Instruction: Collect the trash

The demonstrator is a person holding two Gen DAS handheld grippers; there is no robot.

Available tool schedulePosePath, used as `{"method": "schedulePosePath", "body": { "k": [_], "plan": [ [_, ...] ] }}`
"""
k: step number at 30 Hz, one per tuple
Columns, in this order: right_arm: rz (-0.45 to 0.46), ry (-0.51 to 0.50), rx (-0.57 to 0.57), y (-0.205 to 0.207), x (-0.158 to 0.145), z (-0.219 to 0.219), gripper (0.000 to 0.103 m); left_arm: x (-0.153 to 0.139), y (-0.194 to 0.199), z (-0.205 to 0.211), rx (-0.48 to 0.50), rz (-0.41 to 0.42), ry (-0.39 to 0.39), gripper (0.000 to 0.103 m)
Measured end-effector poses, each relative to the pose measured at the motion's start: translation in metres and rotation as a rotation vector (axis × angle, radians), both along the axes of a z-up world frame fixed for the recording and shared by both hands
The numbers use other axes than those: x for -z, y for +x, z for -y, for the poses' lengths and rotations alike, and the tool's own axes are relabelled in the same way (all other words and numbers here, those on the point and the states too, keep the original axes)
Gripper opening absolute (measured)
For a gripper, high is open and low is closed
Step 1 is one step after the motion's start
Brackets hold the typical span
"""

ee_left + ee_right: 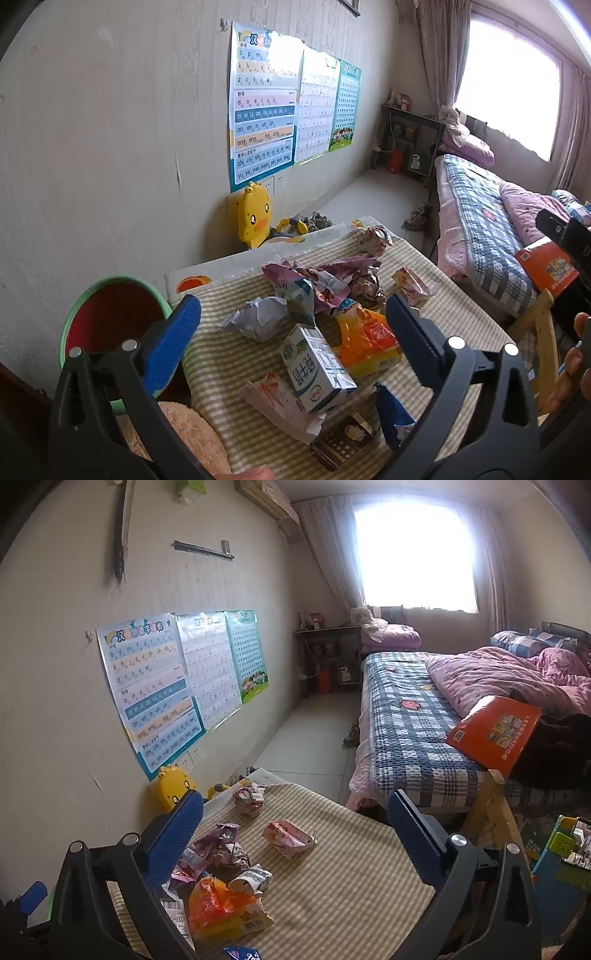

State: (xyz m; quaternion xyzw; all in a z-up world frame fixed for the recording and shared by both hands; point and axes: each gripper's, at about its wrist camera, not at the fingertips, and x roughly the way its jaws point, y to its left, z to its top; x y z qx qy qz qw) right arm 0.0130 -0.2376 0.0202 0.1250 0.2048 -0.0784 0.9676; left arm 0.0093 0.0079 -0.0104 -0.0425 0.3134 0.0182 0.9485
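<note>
1. Your left gripper (291, 328) and right gripper (295, 834): jaws spread wide, nothing between the ribbed blue pads.
2. Trash lies loose on the bench (351, 878), on striped woven cloth: boxy milk carton (317, 365), glossy orange wrapper (365, 339), crumpled grey paper (258, 317), flattened pink carton (290, 838).
3. Round green-rimmed basin (110, 314), red inside, stands left of the bench.
4. Farther: plaid quilted bed (413, 731).

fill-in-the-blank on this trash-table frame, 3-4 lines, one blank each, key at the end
1. The jaws of the left gripper and the right gripper are both wide ____.
2. The white milk carton lies on a ____ tablecloth.
3. Beside the table, at its left edge, stands a green-rimmed ____.
4. The orange box rests on the ____.

Missing words: open; striped; bin; bed
</note>
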Motion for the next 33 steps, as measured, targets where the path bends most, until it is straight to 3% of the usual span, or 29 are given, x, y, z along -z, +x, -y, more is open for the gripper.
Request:
{"method": "schedulePosePath", "body": {
  "k": [33],
  "plan": [
    [-0.022, -0.02, -0.025, 0.0034, 0.0054, -0.0097, 0.095, 0.0047, -0.0036, -0.0001, -0.002, -0.013, -0.001, 0.098]
  ]
}}
